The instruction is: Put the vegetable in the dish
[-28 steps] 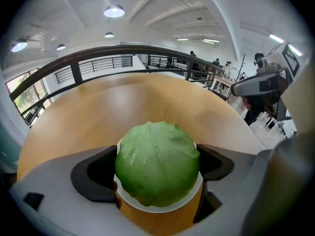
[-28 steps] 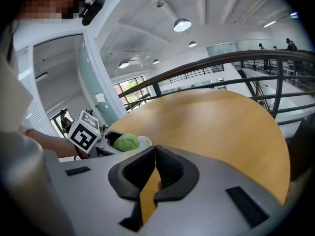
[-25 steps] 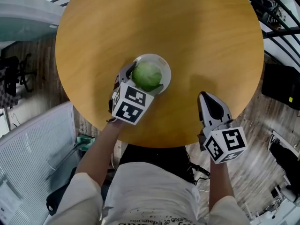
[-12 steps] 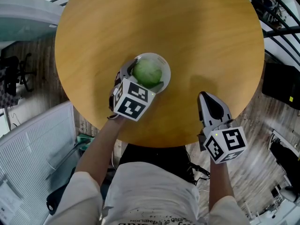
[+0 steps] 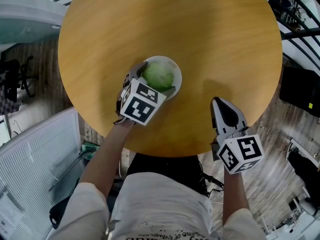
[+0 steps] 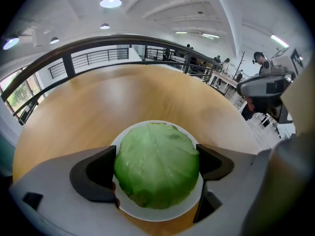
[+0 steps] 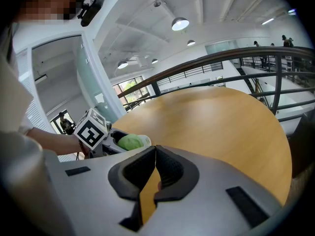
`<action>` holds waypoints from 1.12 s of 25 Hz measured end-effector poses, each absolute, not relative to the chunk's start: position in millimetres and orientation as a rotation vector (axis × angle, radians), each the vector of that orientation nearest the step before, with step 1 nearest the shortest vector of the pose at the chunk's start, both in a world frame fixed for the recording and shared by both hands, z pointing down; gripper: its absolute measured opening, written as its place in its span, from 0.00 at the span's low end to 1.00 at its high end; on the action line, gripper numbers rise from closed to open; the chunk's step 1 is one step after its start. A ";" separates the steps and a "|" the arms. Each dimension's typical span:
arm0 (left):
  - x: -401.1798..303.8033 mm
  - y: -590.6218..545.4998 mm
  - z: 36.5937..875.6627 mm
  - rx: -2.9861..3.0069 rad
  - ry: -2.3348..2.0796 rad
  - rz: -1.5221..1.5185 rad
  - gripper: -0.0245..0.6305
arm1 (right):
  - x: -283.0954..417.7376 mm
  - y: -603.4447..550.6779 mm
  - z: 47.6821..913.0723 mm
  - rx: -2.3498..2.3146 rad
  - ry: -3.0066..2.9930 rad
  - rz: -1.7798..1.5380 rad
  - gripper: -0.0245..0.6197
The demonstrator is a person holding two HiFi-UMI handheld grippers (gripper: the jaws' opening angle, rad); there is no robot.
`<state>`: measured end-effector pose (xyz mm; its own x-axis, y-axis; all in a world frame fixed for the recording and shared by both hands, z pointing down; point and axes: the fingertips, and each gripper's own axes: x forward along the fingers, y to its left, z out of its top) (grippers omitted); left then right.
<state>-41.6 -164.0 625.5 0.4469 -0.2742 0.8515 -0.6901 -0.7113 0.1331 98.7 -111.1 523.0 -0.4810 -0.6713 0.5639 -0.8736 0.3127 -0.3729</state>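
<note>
At the near-left of a round wooden surface (image 5: 200, 34), the left gripper (image 5: 153, 82) reaches in from 7 o'clock, its jaws spread wide around a cabbage (image 6: 157, 161), one pad seeming to touch each flank. The cabbage sits at the centre of the white dish (image 6: 153, 214), dead ahead at 12 o'clock from the jaws. It is nearly round, with no long axis to line up on. Judging by this, the placing looks all but done, with only the letting go and a straight pull-back toward 6 o'clock left. The left gripper is far the nearer.

The right gripper (image 7: 154, 156) hovers well apart at 4 o'clock from the dish, near the surface's edge, jaws pressed together on nothing.

The cabbage's underside is hidden, so whether it rests on the dish cannot be told.
</note>
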 end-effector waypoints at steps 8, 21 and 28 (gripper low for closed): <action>-42.6 -161.7 621.9 2.249 -0.806 1.177 0.79 | 95.3 -110.1 519.9 1.383 -2.285 0.943 0.08; -56.9 -163.3 584.4 2.317 -0.897 1.102 0.79 | 92.4 -106.7 505.6 1.378 -2.298 0.904 0.08; -62.7 -137.9 535.7 2.377 -0.956 1.005 0.73 | 75.3 -96.7 472.7 1.330 -2.346 0.826 0.08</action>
<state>-62.7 -137.9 535.7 0.5112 -0.4386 0.7391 -0.7162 -0.6928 0.0843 75.3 -96.7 472.7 -0.5158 -0.6719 0.5315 -0.8567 0.3996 -0.3263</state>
